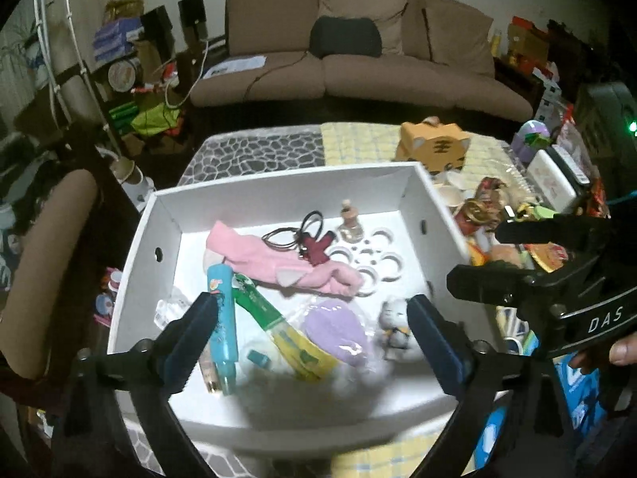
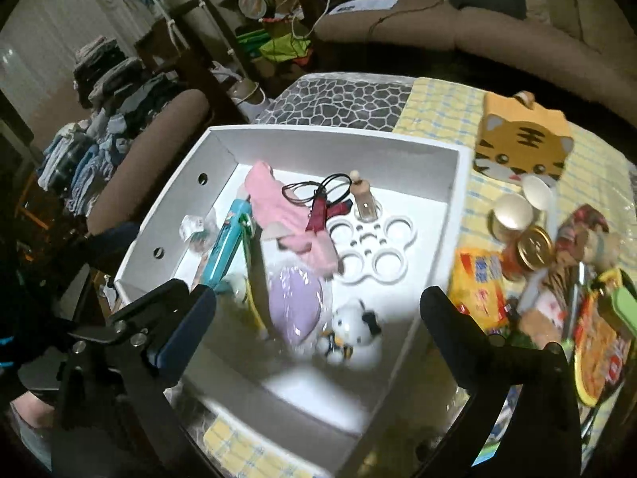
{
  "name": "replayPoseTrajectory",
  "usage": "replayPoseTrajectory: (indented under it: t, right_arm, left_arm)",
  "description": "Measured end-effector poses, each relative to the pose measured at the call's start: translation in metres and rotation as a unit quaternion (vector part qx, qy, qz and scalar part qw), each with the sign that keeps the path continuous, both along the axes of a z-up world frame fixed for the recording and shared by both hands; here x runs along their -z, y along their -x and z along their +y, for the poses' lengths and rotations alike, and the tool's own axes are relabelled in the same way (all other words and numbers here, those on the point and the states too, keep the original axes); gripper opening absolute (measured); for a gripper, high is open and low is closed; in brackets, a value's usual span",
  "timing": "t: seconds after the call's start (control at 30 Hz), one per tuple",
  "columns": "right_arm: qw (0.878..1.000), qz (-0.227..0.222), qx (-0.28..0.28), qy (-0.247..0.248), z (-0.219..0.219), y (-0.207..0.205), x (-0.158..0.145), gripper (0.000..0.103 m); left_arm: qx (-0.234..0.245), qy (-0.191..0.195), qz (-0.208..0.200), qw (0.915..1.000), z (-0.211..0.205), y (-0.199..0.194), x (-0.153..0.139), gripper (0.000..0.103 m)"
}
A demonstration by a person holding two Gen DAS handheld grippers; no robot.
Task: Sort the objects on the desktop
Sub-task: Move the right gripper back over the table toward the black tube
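Hovering wide-open, empty left gripper (image 1: 312, 328) and right gripper (image 2: 318, 310), rigid white box (image 1: 278, 185), fuzzy pink cloth (image 1: 278, 265)

Both claws hang with fingers spread wide and nothing between them: the left claw (image 1: 312, 332) level, the right claw (image 2: 318, 318) beside it, a thumb, apparently, gripping its housing.

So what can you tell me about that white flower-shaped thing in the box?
The white flower-shaped tray looks like moulded plastic: five round wells ring a centre dotted with small holes. It lies flat on the floor of the white box, toward its far right corner. A small glass bottle with a wooden stopper stands on its far edge, and the pink cloth overlaps its left side.
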State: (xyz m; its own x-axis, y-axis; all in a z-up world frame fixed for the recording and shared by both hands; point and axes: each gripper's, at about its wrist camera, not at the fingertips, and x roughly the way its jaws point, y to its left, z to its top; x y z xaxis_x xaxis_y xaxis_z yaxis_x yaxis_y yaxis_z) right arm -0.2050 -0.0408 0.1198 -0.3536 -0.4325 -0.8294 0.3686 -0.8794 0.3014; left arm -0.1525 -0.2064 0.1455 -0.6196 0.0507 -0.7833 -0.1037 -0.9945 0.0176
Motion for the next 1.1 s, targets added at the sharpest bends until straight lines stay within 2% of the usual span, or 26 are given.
replayPoseTrajectory:
  t: [0.1, 0.33, 0.57, 0.73, 0.87, 0.97, 1.03, 1.1]
  right_arm:
    - [1.000, 0.009, 0.007, 0.005, 0.017, -0.020, -0.013, 0.103]
    - [0.999, 0.030, 0.023, 0.021, 0.076, -0.064, -0.041, 0.103]
    - [0.997, 0.052, 0.049, 0.005, 0.165, -0.112, -0.058, 0.103]
    - [0.995, 0.047, 0.083, -0.003, 0.242, -0.146, -0.048, 0.103]
    - [0.992, 0.041, 0.116, -0.016, 0.278, -0.161, -0.029, 0.103]
    - [0.990, 0.028, 0.138, 0.000, 0.301, -0.165, -0.008, 0.103]
    - [0.989, 0.014, 0.146, 0.017, 0.311, -0.161, 0.007, 0.099]
    - [0.988, -0.005, 0.152, 0.019, 0.319, -0.153, 0.027, 0.065]
  left_arm:
    - [0.012, -0.004, 0.010, 0.9999, 0.014, -0.016, -0.012, 0.103]
    - [0.028, -0.017, 0.022, 0.9992, 0.055, -0.049, -0.030, 0.103]
    - [0.071, -0.055, 0.007, 0.9960, 0.115, -0.073, -0.023, 0.103]
    - [0.102, -0.069, -0.003, 0.9924, 0.168, -0.087, -0.004, 0.103]
    - [0.112, -0.074, -0.022, 0.9908, 0.201, -0.090, 0.021, 0.103]
    - [0.117, -0.064, -0.041, 0.9902, 0.224, -0.088, 0.040, 0.103]
    - [0.118, -0.069, -0.048, 0.9895, 0.234, -0.087, 0.048, 0.103]
    - [0.121, -0.073, -0.050, 0.9887, 0.243, -0.087, 0.053, 0.103]
